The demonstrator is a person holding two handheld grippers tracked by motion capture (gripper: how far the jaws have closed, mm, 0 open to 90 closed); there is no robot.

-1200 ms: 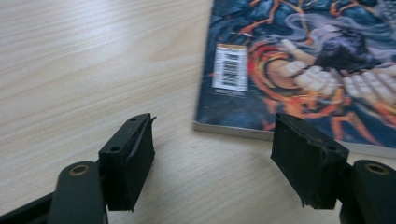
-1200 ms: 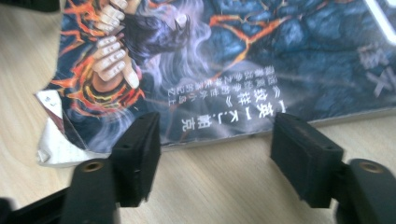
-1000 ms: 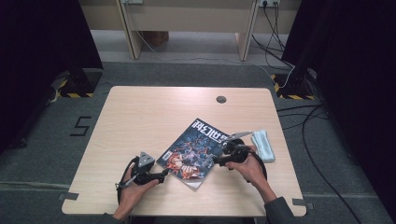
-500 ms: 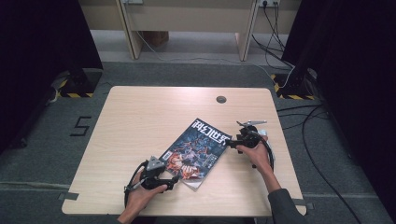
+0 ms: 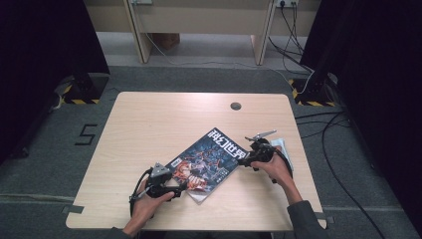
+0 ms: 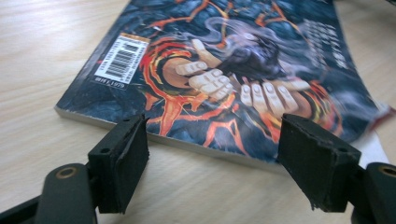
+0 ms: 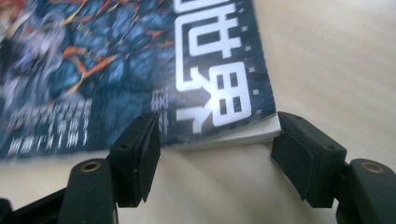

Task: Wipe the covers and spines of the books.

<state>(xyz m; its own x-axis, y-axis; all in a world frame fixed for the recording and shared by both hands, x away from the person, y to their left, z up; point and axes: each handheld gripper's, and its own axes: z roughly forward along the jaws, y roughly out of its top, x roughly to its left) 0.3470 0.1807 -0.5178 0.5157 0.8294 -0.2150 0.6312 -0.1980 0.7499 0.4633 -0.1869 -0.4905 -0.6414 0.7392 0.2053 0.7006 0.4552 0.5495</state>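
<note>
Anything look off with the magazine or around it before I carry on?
The magazine lies askew, diagonal to the table edges. At its near corner an inner page pokes out past the slightly curled cover. A pale folded item sits partly hidden behind the right gripper. Nothing is spilled.

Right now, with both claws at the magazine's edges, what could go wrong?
1. The left claw is open at the magazine's near edge, which lies flat on the table; closing may push the magazine rather than grip it.
2. The right claw faces a corner with its pads level, either side of it; a grip may crease the cover.
</note>
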